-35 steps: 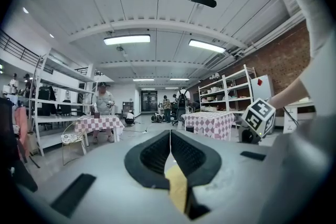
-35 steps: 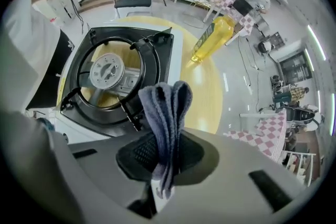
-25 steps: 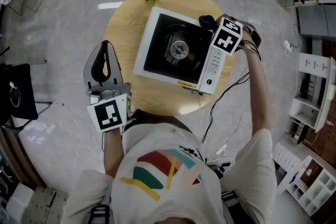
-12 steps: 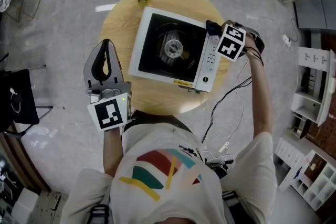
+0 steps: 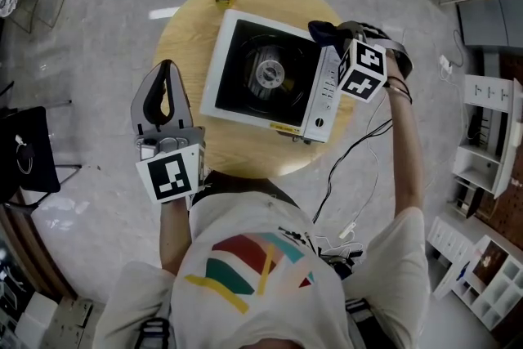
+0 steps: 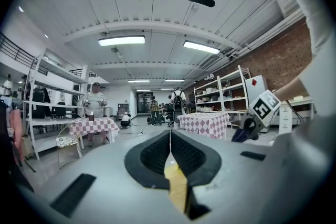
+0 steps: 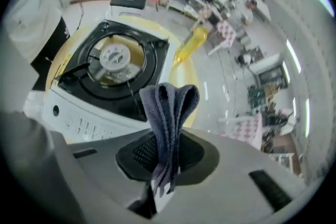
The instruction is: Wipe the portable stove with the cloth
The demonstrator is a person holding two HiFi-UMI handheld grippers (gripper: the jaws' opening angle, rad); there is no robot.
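Right gripper view: right hand-held gripper (image 7: 164, 157) pinches cloth (image 7: 169, 107); left hand-held gripper (image 6: 169, 150) closed.

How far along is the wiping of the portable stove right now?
Done: the cloth is picked up, clamped in the right gripper. In hand: it is held at a corner of the stove, by the control panel; contact is unclear. Left: wiping the top itself. The left gripper is shut and empty, beside the table.

We're in a big open hall, a workshop or lab by the look of it: strip lights (image 6: 121, 40) under a high ceiling (image 6: 157, 2), brick wall (image 6: 278, 63), tall shelves (image 6: 218, 93), checked tablecloths (image 6: 202, 122), bare grey floor (image 5: 98, 53), people (image 6: 95, 102) standing about.
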